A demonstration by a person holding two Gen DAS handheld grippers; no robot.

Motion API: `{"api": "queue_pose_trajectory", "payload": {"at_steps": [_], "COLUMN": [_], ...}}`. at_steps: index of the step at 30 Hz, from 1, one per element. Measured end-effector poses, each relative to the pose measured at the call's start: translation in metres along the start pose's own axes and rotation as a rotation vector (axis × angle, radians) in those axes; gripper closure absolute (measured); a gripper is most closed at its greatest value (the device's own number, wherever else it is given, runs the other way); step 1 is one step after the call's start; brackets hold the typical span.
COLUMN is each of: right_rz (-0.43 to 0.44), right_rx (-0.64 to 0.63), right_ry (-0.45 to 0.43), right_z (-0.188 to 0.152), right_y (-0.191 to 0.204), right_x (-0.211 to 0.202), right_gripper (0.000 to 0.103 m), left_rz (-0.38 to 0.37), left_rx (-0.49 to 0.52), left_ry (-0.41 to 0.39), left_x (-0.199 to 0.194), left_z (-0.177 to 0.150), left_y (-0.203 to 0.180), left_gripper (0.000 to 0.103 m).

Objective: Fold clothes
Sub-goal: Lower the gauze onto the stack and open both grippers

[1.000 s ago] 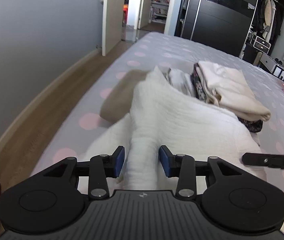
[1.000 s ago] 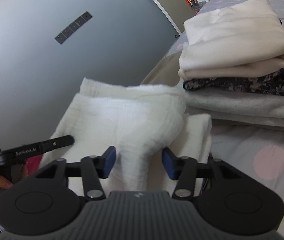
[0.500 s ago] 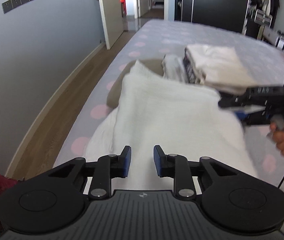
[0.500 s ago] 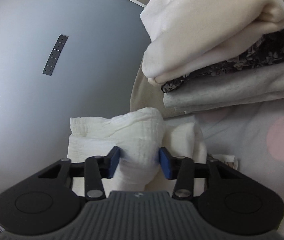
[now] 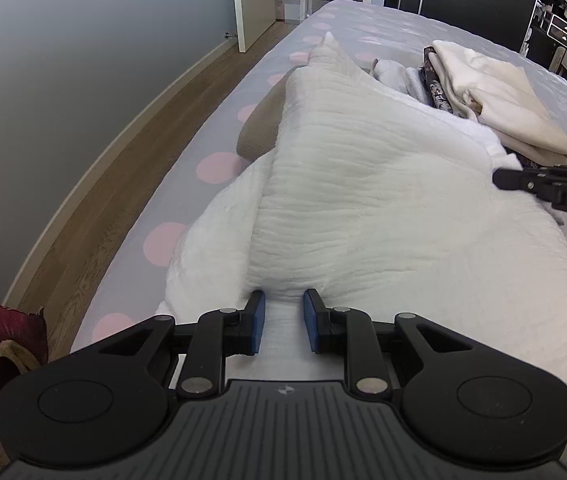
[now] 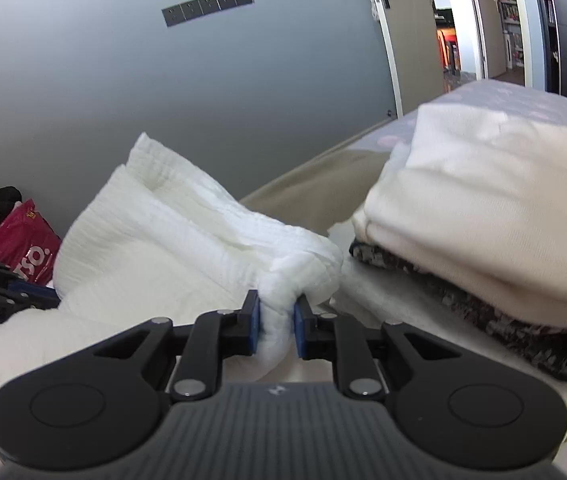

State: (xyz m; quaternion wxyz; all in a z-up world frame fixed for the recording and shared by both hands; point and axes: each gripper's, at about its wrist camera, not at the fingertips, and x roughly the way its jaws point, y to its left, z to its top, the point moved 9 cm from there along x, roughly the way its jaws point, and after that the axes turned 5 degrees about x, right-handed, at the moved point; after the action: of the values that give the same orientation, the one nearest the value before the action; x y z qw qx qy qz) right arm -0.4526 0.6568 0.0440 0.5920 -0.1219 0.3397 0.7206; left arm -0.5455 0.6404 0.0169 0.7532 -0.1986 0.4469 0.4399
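A white textured garment (image 5: 363,200) lies spread on the bed, partly folded over itself. My left gripper (image 5: 284,320) is at its near edge, the blue pads drawn in on the cloth that puckers between them. A bunched fold of the same white garment (image 6: 187,240) is pinched in my right gripper (image 6: 277,318), lifted a little off the bed. The right gripper's finger (image 5: 523,178) shows at the garment's right side in the left wrist view. The left gripper's fingers (image 6: 23,292) show at the left edge of the right wrist view.
A stack of folded clothes (image 5: 495,92), cream over dark floral over grey, sits just beyond the garment (image 6: 483,200). A tan cloth (image 5: 259,128) lies by the bed's left edge. The grey dotted bedsheet (image 5: 211,168) drops to wooden floor (image 5: 123,168). A red bag (image 6: 31,248) stands on the floor.
Both grippers have narrowed onto the white garment. The right gripper now pinches a bunched fold and its view has swung toward the wall. The garment lies flatter and wider.
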Motion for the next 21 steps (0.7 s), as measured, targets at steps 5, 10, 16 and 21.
{"api": "queue_pose_trajectory", "payload": {"at_steps": [5, 10, 16, 21], "right_rz": [-0.015, -0.018, -0.022, -0.023], "right_rx": [-0.018, -0.145, -0.157, -0.125], "right_ry": [-0.039, -0.100, -0.043, -0.010], "right_z": [0.011, 0.028, 0.022, 0.008], "right_y": [0.008, 0.035, 0.043, 0.033], "right_x": [-0.023, -0.041, -0.018, -0.001], "right_gripper": [0.070, 0.067, 0.070, 0.070], "left_rz": [0.000, -0.016, -0.011, -0.012], "left_rx": [0.050, 0.055, 0.026, -0.050], "left_ry": [-0.064, -0.212, -0.215, -0.127], "left_x": [-0.032, -0.052, -0.003, 0.045], "left_z": [0.018, 0.064, 0.101, 0.103], "left_y": [-0.004, -0.010, -0.014, 0.003], "left_gripper": [0.083, 0.082, 0.083, 0.082]}}
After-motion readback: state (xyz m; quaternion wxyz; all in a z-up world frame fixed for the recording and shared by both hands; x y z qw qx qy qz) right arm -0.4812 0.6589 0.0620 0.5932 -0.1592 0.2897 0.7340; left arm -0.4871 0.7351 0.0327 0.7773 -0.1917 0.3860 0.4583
